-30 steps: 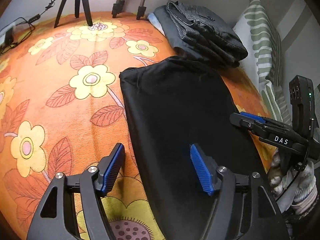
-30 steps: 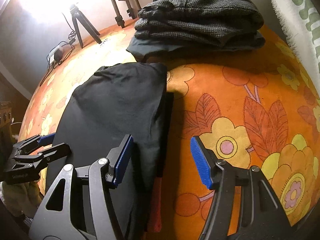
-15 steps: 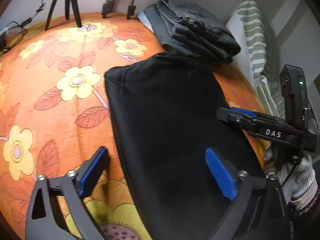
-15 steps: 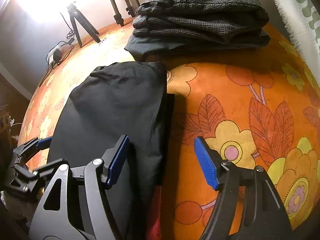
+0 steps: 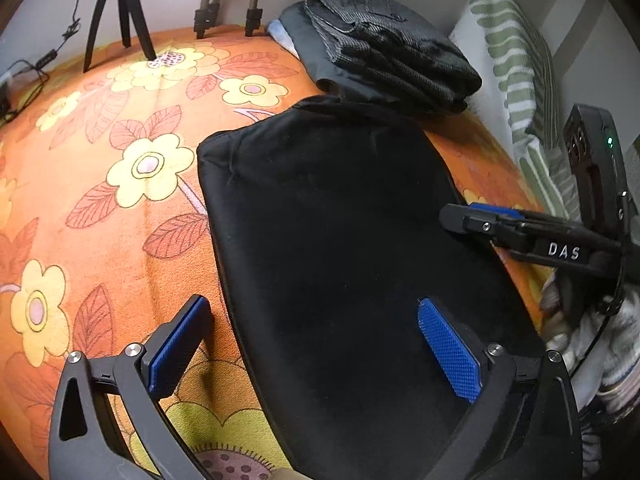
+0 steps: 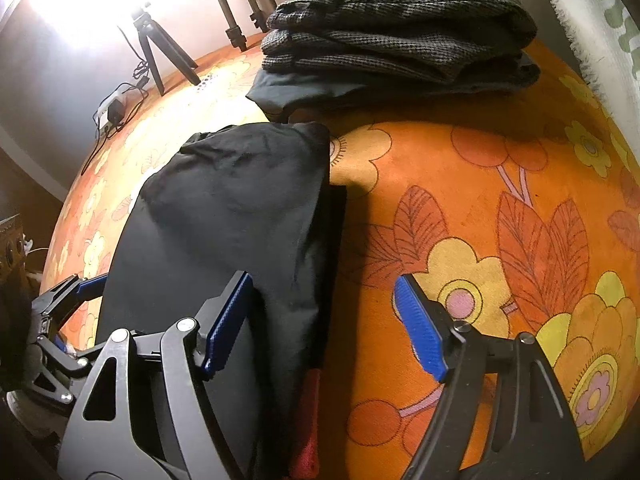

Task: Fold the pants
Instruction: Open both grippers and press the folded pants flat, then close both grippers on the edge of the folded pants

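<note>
While folded black pants [image 5: 340, 248] lie lengthwise, near to far, on a floral orange blanket [image 5: 120, 168], left gripper [image 5: 316, 352] and right gripper [image 6: 320, 320] straddle their side edges, fingers spread, gripping nothing.

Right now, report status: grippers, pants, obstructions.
Left hand-held gripper open, straddling pants' left edge. Right hand-held gripper open over right edge. Black pants folded flat on bedspread. Folded grey stack just beyond.

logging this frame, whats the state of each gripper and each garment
left gripper: open, empty, straddling the pants' left edge
right gripper: open, empty, straddling the pants' right edge
black pants: folded, lying flat on the blanket
grey checked garments: folded, stacked
floral blanket: spread out
</note>
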{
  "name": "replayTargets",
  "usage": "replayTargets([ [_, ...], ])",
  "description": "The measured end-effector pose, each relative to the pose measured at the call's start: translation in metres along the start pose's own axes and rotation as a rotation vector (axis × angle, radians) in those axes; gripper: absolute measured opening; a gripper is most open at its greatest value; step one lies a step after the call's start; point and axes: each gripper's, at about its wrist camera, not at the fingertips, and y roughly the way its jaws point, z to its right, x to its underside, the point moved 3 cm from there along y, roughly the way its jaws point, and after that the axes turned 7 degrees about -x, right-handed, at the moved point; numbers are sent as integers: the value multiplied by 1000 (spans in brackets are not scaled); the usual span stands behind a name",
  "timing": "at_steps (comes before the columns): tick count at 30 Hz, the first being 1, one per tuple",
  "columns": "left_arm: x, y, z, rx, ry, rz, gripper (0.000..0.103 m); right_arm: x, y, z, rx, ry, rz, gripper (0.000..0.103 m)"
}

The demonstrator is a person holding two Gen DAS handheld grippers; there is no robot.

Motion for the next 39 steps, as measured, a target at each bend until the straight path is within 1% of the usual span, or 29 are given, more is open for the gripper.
replayTargets([
  [3, -2, 0, -4, 17, -29, -2, 102, -1, 0, 1, -1, -4, -6, 77],
  [6, -5, -3, -13, 67, -99, -5, 101, -1, 1, 1, -9, -15, -11, 81],
  [7, -6, -4, -16, 79, -122, -6, 99, -1, 2, 1, -9, -21, -12, 81],
  [9, -7, -6, -24, 83, -162, -1, 92, -1, 2, 1, -13, -29, -14, 81],
  [11, -8, -7, -33, 90, -199, 7, 79, 0, 2, 0, -34, -30, -17, 82],
  [12, -9, -7, -36, 96, -209, 7, 77, 0, 1, 0, -38, -31, -17, 82],
  [14, -10, -7, -40, 103, -224, 9, 67, 0, 1, 1, -49, -36, -13, 81],
  [15, -10, -7, -42, 106, -233, 11, 65, 0, 1, 2, -53, -36, -8, 80],
  [16, -10, -7, -44, 102, -239, 14, 58, 0, 1, 2, -57, -34, -5, 79],
  [17, -10, -7, -45, 101, -241, 15, 47, 1, 0, 3, -67, -30, 0, 74],
  [18, -9, -5, -45, 111, -244, 11, 40, 1, 0, 3, -83, -22, 0, 67],
  [19, -9, -4, -45, 123, -248, 8, 36, 0, -1, 4, -104, -10, 4, 65],
  [20, -9, -4, -44, 123, -249, 11, 36, 1, -1, 4, -121, 0, 2, 62],
  [21, -9, -4, -44, 122, -246, 14, 36, 2, -1, 3, -128, 4, 6, 61],
  [23, -9, -3, -44, 131, -245, 13, 31, 2, -1, 2, -137, 7, 10, 60],
  [24, -9, -2, -44, 137, -248, 12, 30, 2, 0, 1, -145, 11, 13, 54],
  [25, -9, -2, -45, 139, -251, 13, 29, 3, 2, 0, -170, 23, 1, 50],
  [28, -10, -2, -46, 147, -261, 12, 28, 2, 2, 2, -182, 40, 6, 49],
  [33, -11, 0, -42, 133, -248, 30, 28, 1, 3, 5, -225, 86, 26, 49],
  [34, -11, 0, -40, 127, -243, 33, 28, 1, 4, 2, -213, 80, 34, 48],
  [35, -12, 0, -39, 119, -240, 37, 25, 2, 6, -2, -215, 69, 22, 36],
  [37, -13, 0, -37, 104, -237, 43, 22, 1, 7, -4, -202, 71, 25, 29],
  [39, -14, -1, -38, 106, -241, 47, 18, 0, 4, -4, -205, 80, 33, 17],
])
